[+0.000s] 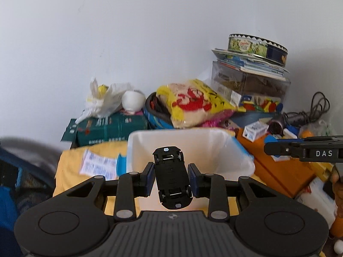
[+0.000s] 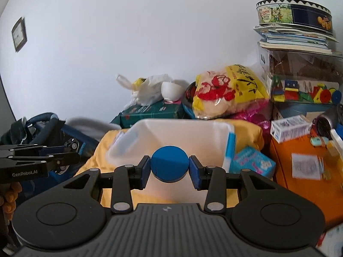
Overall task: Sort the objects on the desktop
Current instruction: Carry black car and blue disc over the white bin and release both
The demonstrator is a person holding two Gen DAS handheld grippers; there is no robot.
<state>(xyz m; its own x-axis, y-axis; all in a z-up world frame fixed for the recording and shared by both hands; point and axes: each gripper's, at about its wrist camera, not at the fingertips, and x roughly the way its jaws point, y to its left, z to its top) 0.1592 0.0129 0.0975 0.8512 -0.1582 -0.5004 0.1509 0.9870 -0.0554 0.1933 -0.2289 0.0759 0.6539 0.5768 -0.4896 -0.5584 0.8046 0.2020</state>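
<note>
We hold both loads right above the white plastic bin (image 1: 214, 147): left gripper (image 1: 171, 180) clamped on the upturned toy car (image 1: 171, 177), nose pointing forward, and right gripper (image 2: 169, 167) pinching the blue disc (image 2: 169, 163).

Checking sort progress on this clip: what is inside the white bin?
The white bin shows only bare inner walls; its floor is hidden by the blue disc and toy car held in front.
</note>
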